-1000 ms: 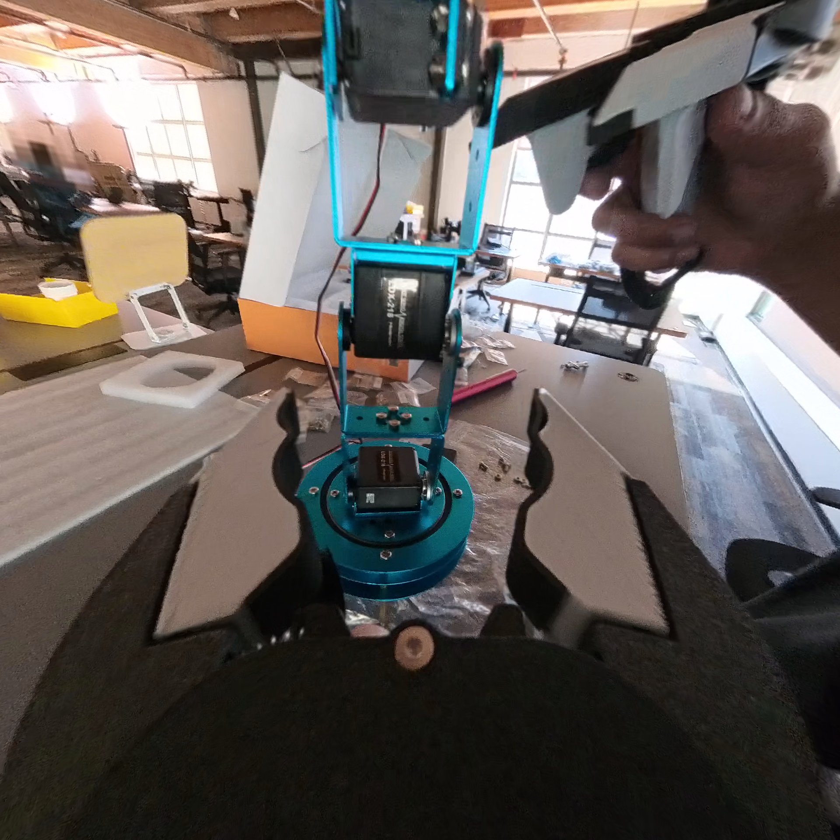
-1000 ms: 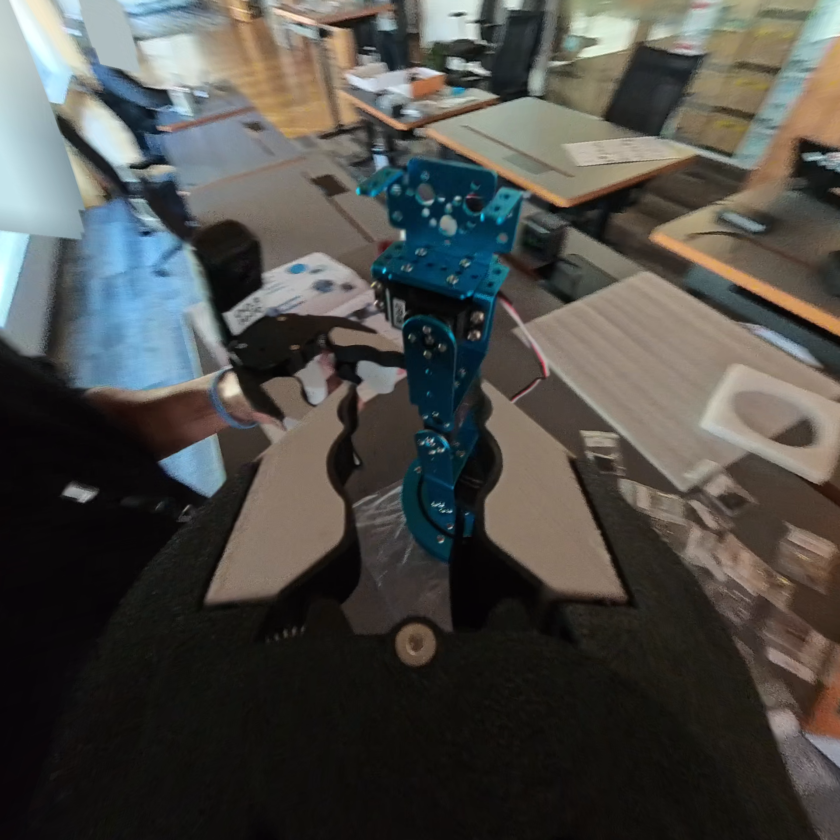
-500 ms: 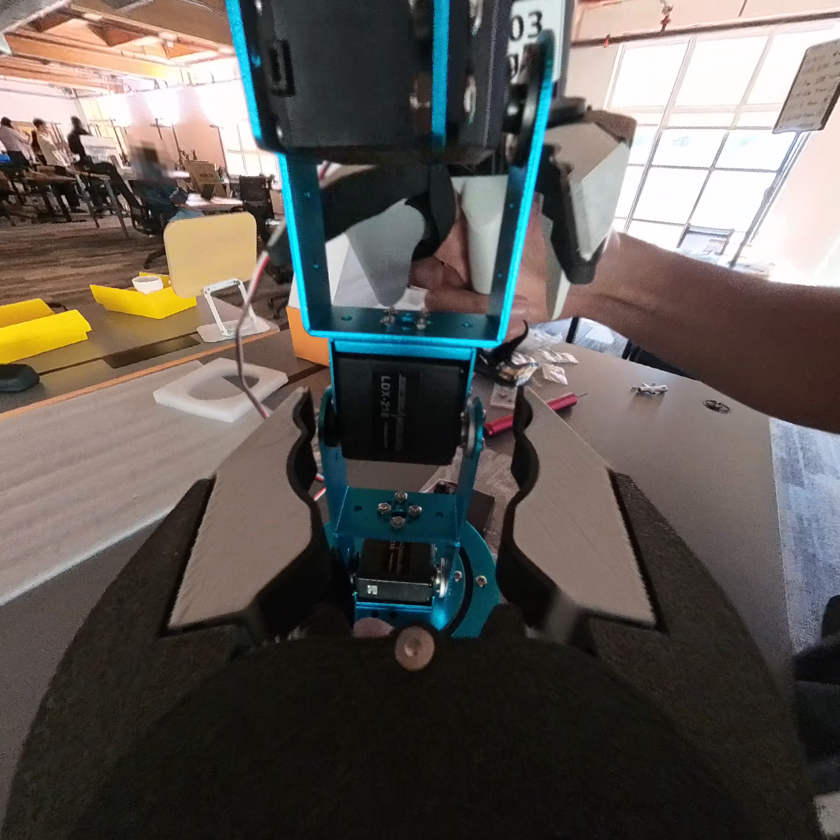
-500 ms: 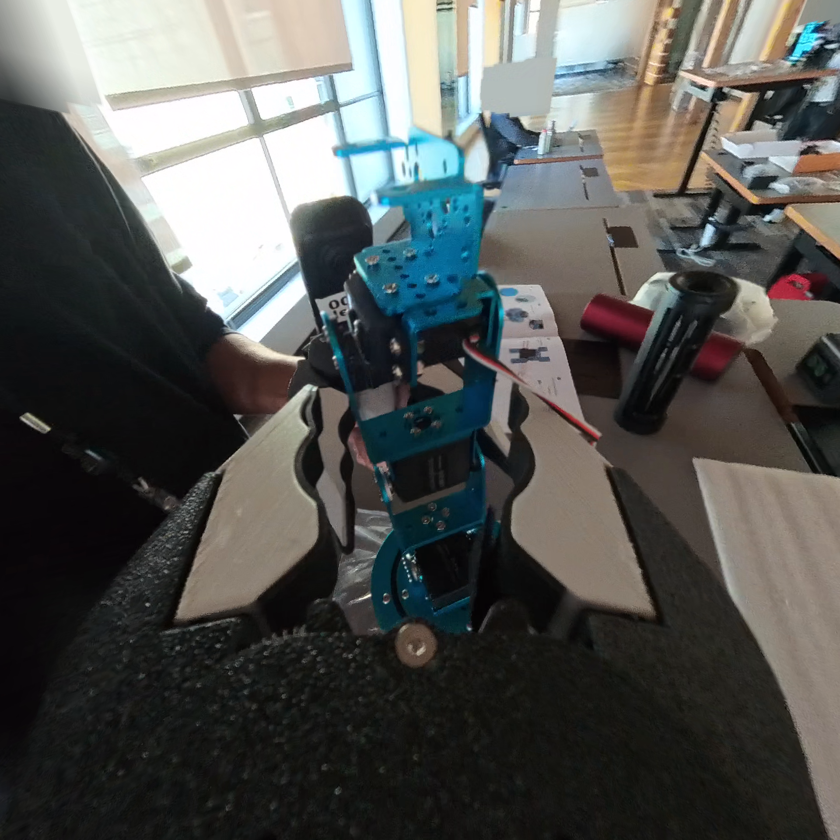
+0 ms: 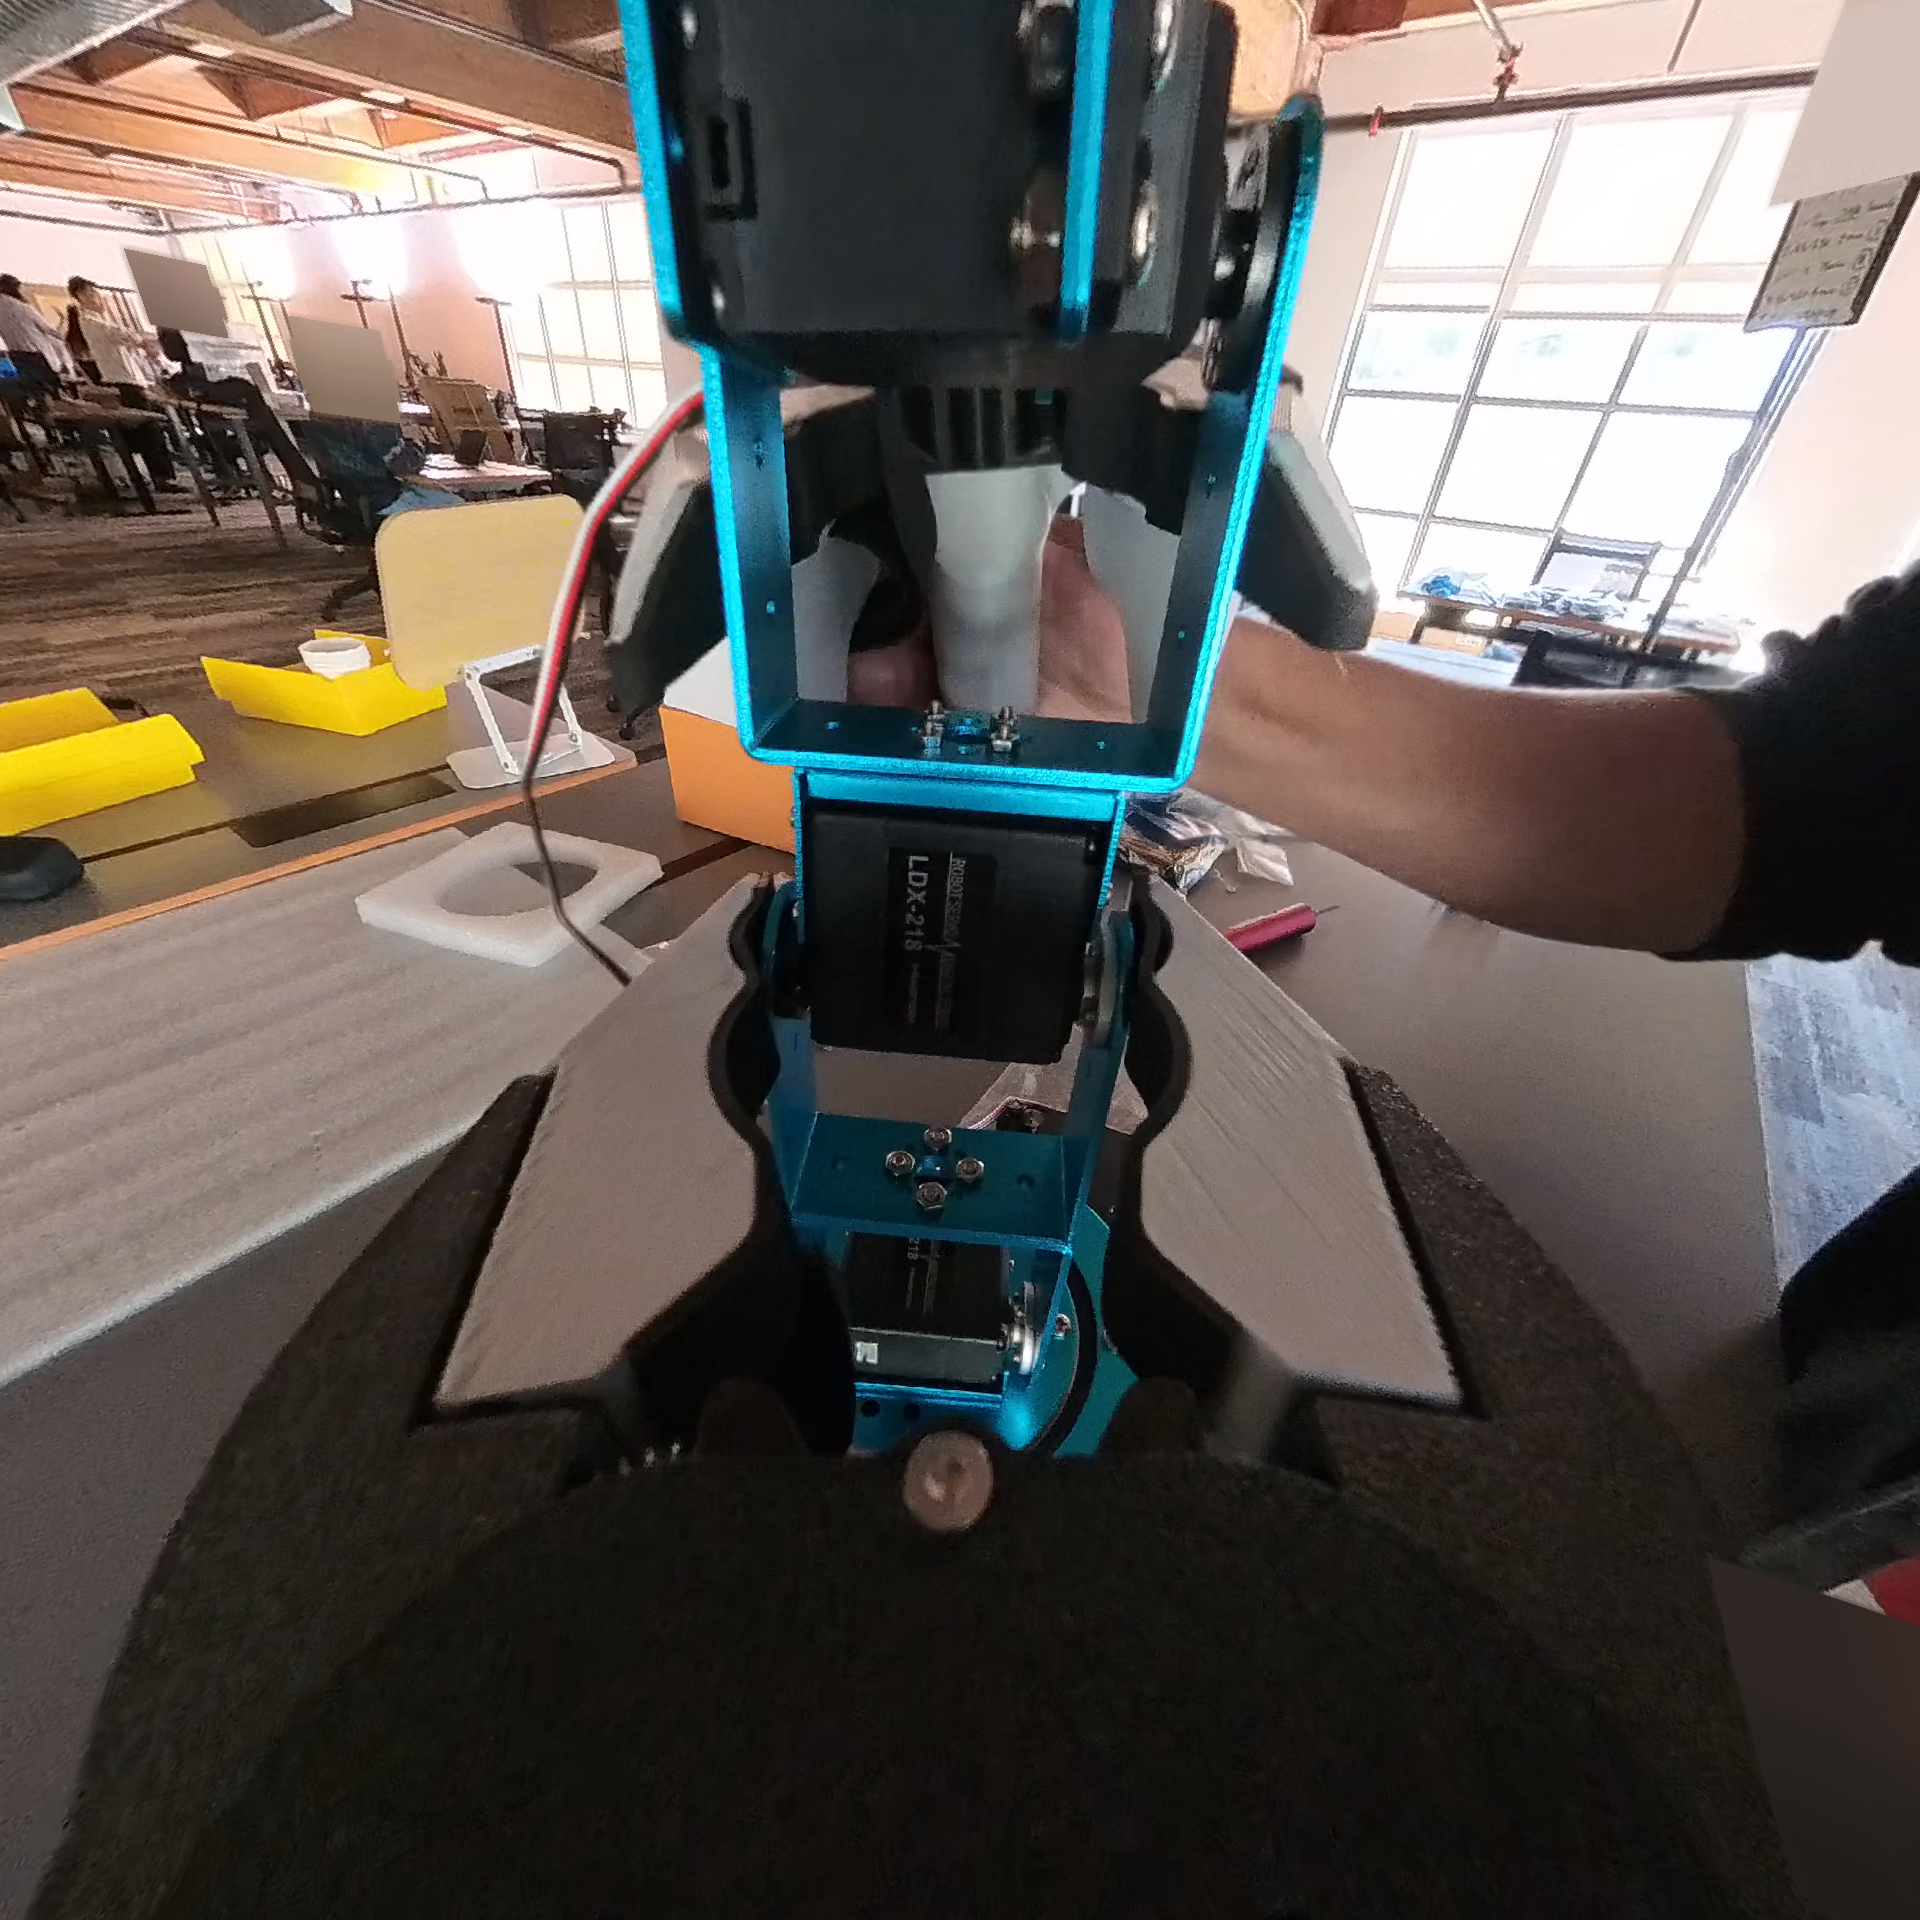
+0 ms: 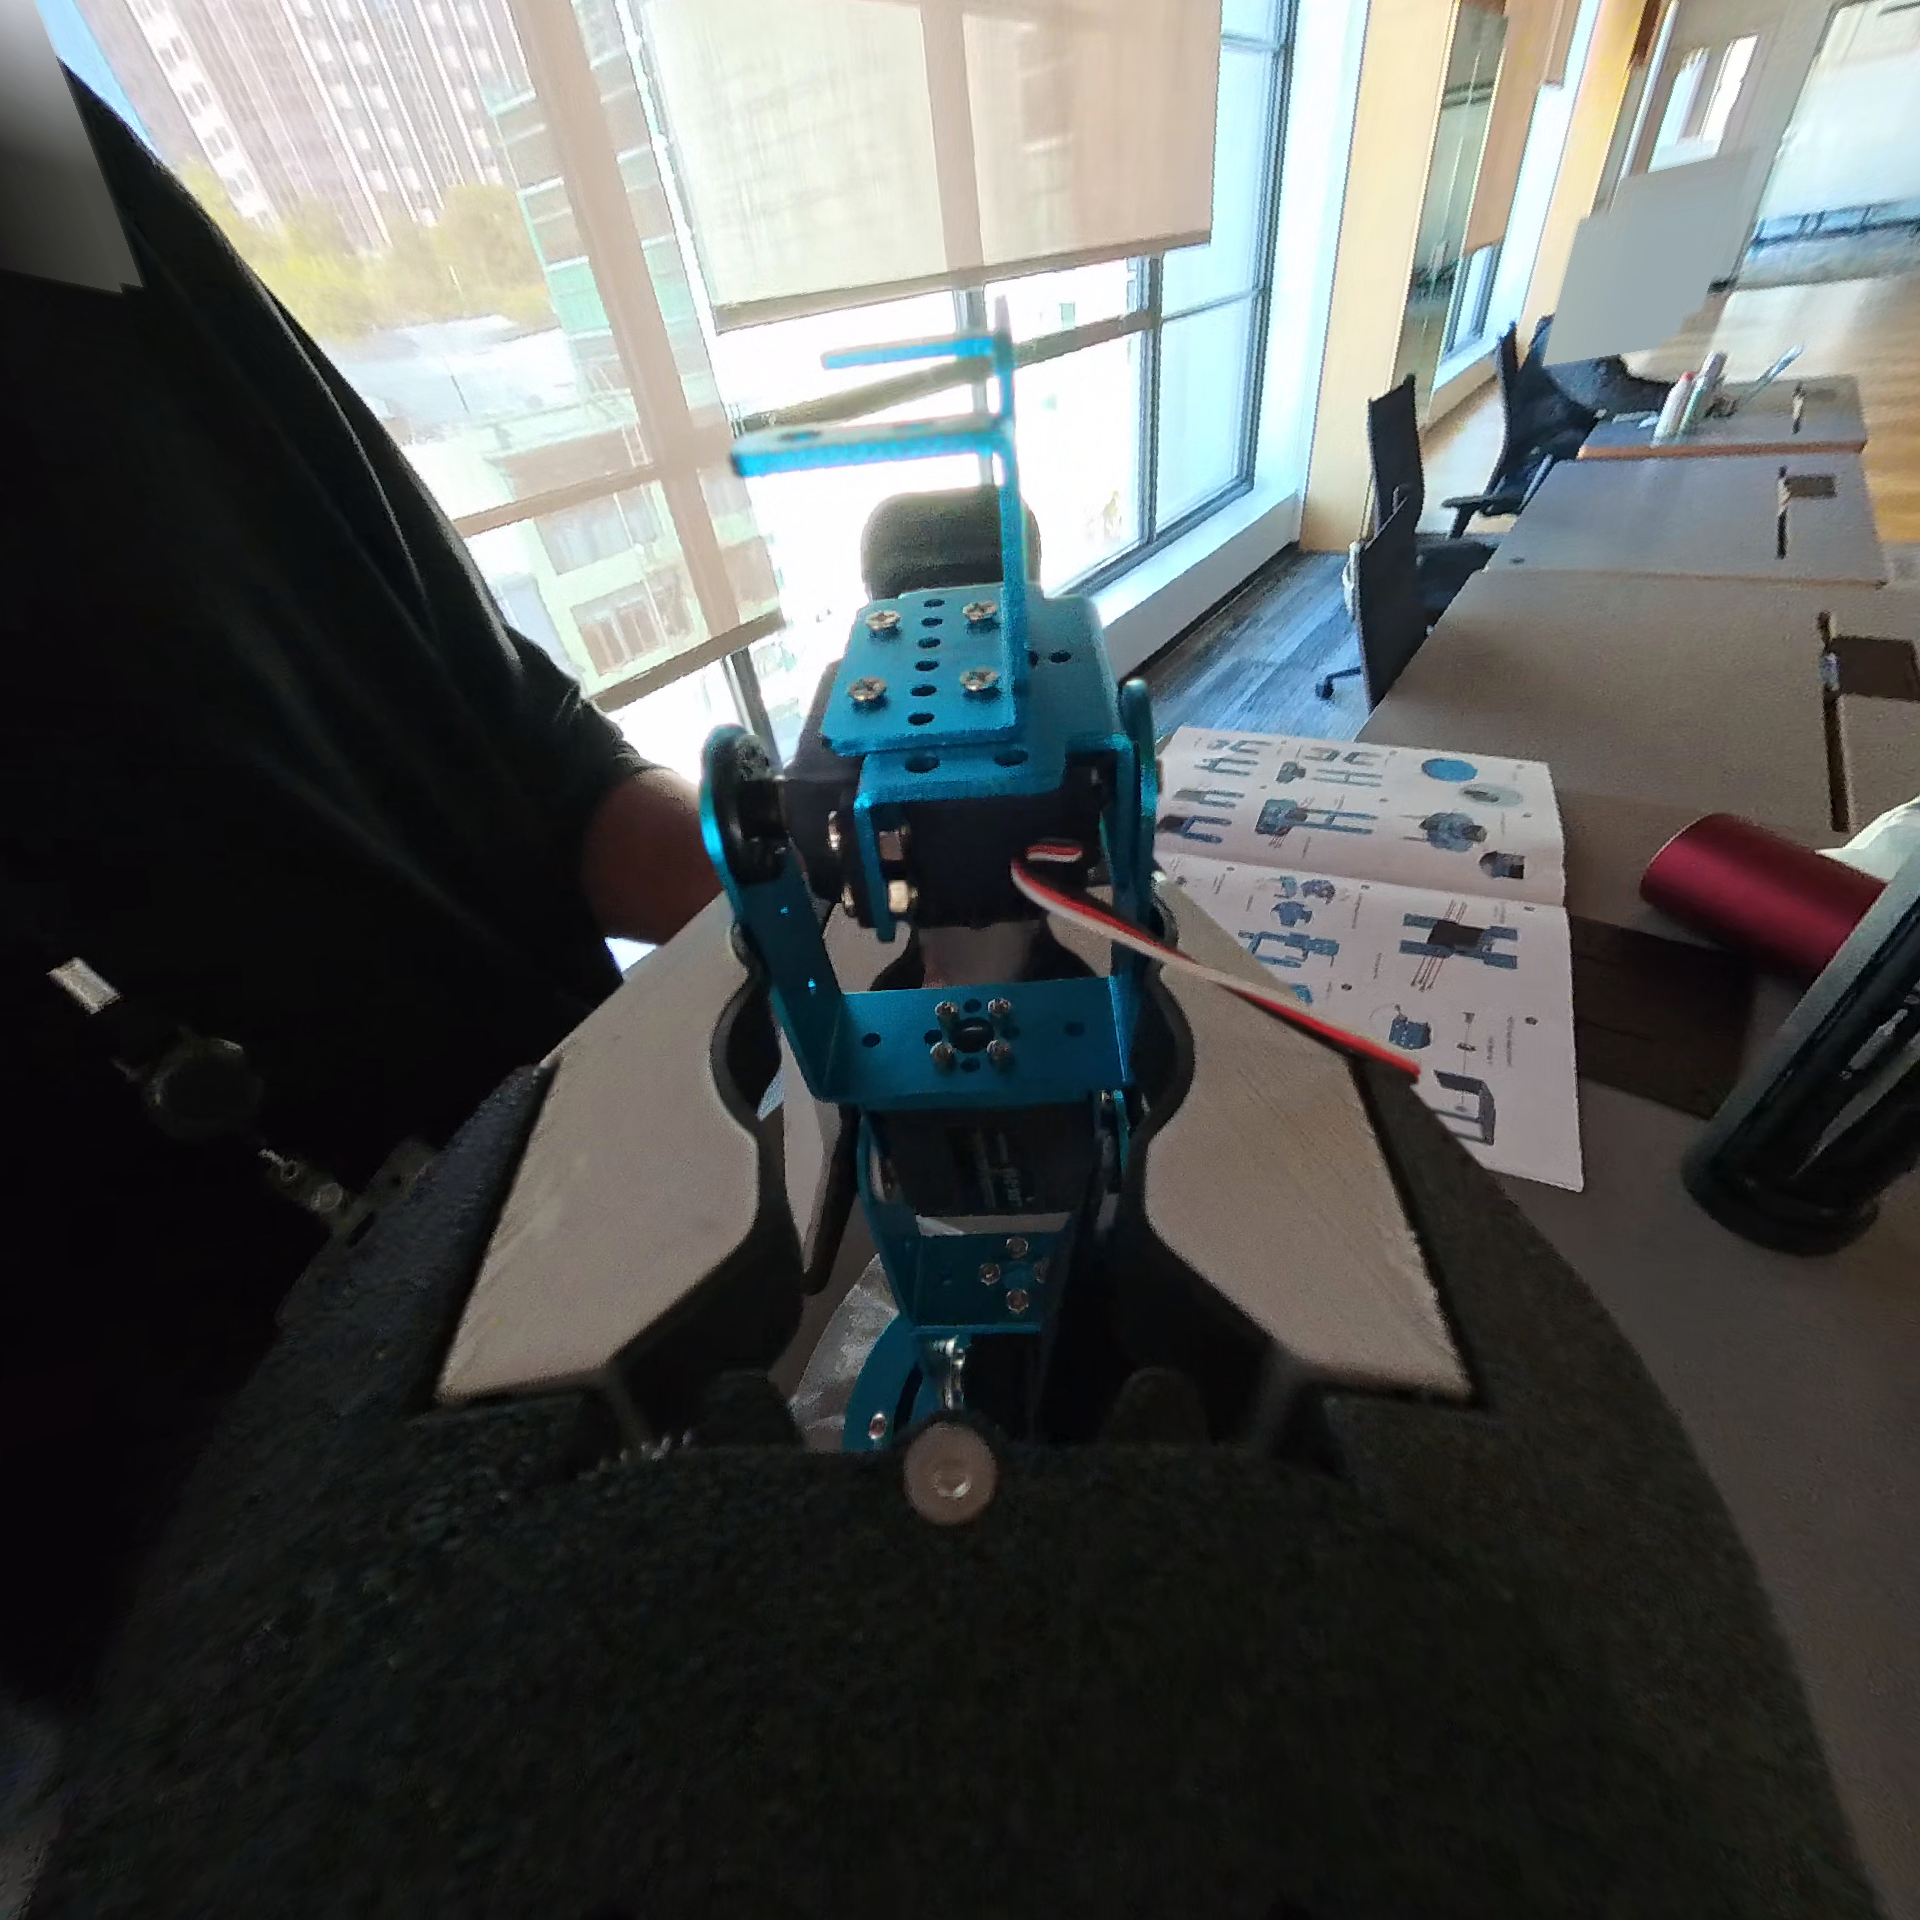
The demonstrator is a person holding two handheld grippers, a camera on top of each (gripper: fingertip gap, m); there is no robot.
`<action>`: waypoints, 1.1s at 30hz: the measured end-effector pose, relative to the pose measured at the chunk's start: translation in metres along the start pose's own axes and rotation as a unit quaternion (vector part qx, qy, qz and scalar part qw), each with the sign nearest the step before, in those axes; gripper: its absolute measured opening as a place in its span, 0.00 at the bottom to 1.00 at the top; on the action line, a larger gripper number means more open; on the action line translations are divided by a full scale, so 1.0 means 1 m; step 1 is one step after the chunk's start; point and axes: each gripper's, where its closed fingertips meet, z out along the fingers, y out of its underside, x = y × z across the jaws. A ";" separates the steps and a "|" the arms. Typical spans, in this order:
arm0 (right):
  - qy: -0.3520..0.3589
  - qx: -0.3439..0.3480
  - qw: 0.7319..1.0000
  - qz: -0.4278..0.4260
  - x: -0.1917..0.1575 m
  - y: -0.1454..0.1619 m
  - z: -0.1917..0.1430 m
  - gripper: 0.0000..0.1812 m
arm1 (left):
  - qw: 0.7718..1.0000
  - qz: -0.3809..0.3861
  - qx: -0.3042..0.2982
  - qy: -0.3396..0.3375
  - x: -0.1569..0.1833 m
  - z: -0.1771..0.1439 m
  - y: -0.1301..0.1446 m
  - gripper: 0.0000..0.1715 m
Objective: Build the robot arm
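Note:
A blue metal robot arm (image 5: 935, 1195) with black servos stands upright on a round blue base (image 5: 1081, 1382). My left gripper (image 5: 945, 935) is closed against the sides of the lower bracket, around a black servo (image 5: 935, 956). My right gripper (image 6: 951, 966) faces it from the opposite side and is closed against the upper U bracket (image 6: 977, 1039). In the left wrist view its fingers (image 5: 1299, 520) flank that bracket, with the hand behind. A red, white and black servo wire (image 6: 1195, 977) hangs off the arm.
A white foam frame (image 5: 509, 904), yellow bins (image 5: 312, 696), an orange-and-white box (image 5: 717, 779), a red screwdriver (image 5: 1273, 925) and parts bags (image 5: 1195, 842) lie beyond. An open booklet (image 6: 1382, 935), red cylinder (image 6: 1756, 894) and black cylinder (image 6: 1829, 1122) sit right. A person in black (image 6: 260, 727) stands left. The gap from one gripper's tips to the other's is roughly 7 cm.
Both grippers moved in close to the blue arm. The left jaws narrowed onto the lower bracket. The right gripper swung round to face the window and now straddles the upper bracket.

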 end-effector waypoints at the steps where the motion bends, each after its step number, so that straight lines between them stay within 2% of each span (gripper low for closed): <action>1: 0.004 0.007 1.000 -0.002 0.000 0.000 -0.001 0.36 | 1.000 0.003 -0.002 0.002 0.000 0.001 0.000 0.39; 7: 0.015 0.032 0.999 -0.007 0.000 -0.001 -0.003 0.36 | 1.000 0.007 0.006 0.012 0.002 0.001 0.000 0.39; 12: 0.017 -0.001 1.000 -0.010 0.001 0.000 0.003 0.36 | 1.000 -0.014 0.027 -0.001 0.000 -0.004 -0.001 0.40; 14: 0.023 -0.029 0.999 -0.012 0.003 0.002 0.005 0.36 | 0.999 -0.025 0.013 -0.031 -0.004 -0.010 0.006 0.43; 16: 0.026 -0.041 0.999 -0.011 0.003 0.003 0.003 0.36 | 0.997 -0.034 -0.020 -0.059 -0.005 -0.014 0.017 0.53; 20: 0.042 -0.048 0.998 -0.008 0.006 0.003 0.005 0.36 | 0.986 -0.027 -0.038 -0.163 -0.009 -0.018 0.023 0.55; 25: 0.089 -0.059 0.994 -0.003 0.011 0.002 0.010 0.36 | 0.948 0.004 -0.040 -0.317 -0.012 -0.018 0.022 0.49; 28: 0.111 -0.072 0.991 -0.003 0.010 0.003 0.012 0.36 | 0.918 0.025 -0.036 -0.395 -0.022 -0.021 0.018 0.38; 30: 0.121 -0.072 0.990 -0.005 0.007 0.004 0.012 0.36 | 0.903 0.018 -0.062 -0.425 -0.030 -0.020 0.027 0.32; 33: 0.134 -0.066 0.989 -0.003 0.007 0.004 0.011 0.37 | 0.886 -0.006 -0.068 -0.459 -0.035 -0.018 0.036 0.23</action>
